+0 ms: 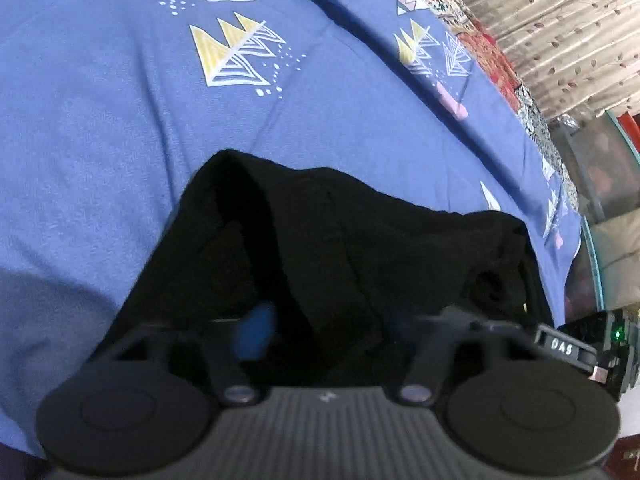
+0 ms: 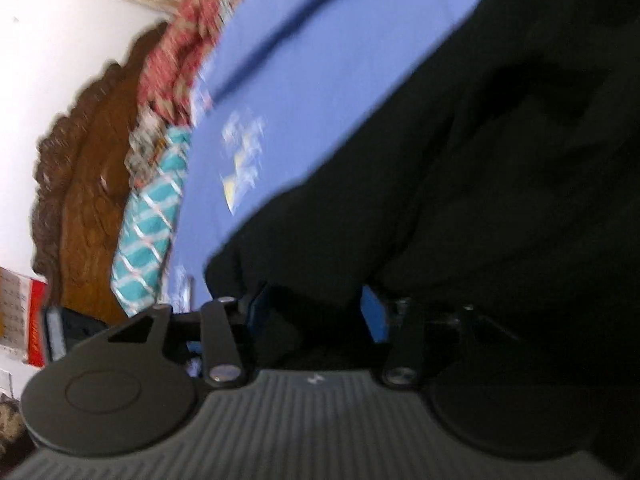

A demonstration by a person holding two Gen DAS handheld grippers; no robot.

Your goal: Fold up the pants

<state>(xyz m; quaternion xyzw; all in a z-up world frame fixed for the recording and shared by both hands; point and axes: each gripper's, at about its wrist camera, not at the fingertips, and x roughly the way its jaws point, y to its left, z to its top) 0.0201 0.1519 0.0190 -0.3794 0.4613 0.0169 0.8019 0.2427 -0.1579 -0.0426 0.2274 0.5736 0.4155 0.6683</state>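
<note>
The black pants (image 1: 340, 240) lie bunched on a blue bedsheet (image 1: 100, 120) printed with triangle shapes. In the left wrist view my left gripper (image 1: 320, 332) is buried in the black cloth; one blue pad (image 1: 256, 332) shows and cloth fills the space beside it. In the right wrist view the pants (image 2: 460, 160) fill the right half, lifted off the sheet (image 2: 280, 80). My right gripper (image 2: 316, 316) has black cloth between its blue pads (image 2: 374, 316). The view is blurred by motion.
A carved brown wooden headboard (image 2: 92, 180) and a teal checked pillow (image 2: 148, 232) stand at the left of the right wrist view. A patterned curtain (image 1: 560, 32) and a red patterned blanket (image 1: 496, 68) run along the bed's far edge.
</note>
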